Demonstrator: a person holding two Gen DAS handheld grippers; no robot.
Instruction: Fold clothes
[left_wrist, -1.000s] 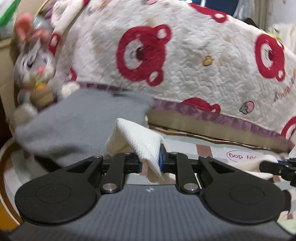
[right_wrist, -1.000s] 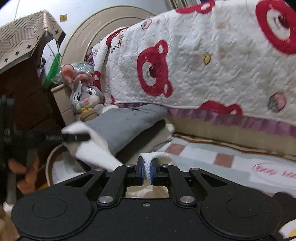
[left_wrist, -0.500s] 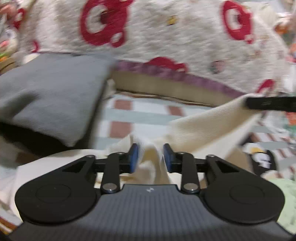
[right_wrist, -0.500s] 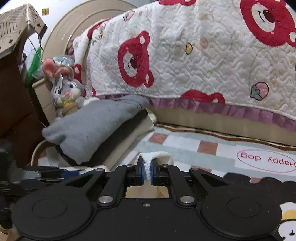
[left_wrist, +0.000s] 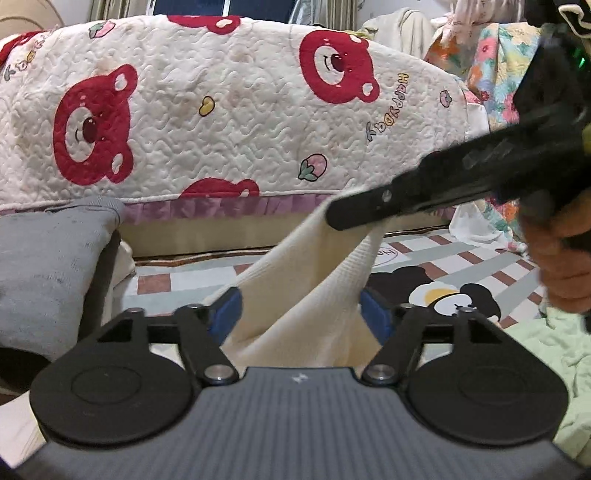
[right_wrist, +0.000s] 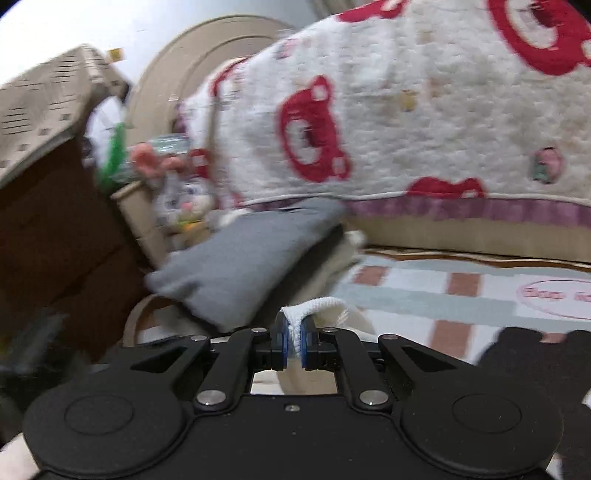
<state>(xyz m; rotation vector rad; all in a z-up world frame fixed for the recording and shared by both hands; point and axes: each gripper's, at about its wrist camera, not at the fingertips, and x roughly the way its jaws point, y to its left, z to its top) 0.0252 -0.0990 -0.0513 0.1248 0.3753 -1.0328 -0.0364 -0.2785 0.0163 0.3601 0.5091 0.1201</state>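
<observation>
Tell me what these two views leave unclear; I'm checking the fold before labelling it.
- Cream knit garment: its lower part lies hidden behind the left gripper body in the left wrist view, so garment type and fold state cannot be told.
- Plush rabbit: motion blur in the right wrist view.
- Right gripper: shut on a white hem; the cloth below is hidden.
- Rug lettering: blurred, cut off at the right edge.

Bear-print quilt (left_wrist: 229, 110) draped behind, purple frill along its lower edge. Checked mat (right_wrist: 424, 291) below, with a black cartoon figure (left_wrist: 454, 295). Plush rabbit (right_wrist: 184, 199) at left, blurred. Floral fabric (left_wrist: 491, 70) heaped at far right.
</observation>
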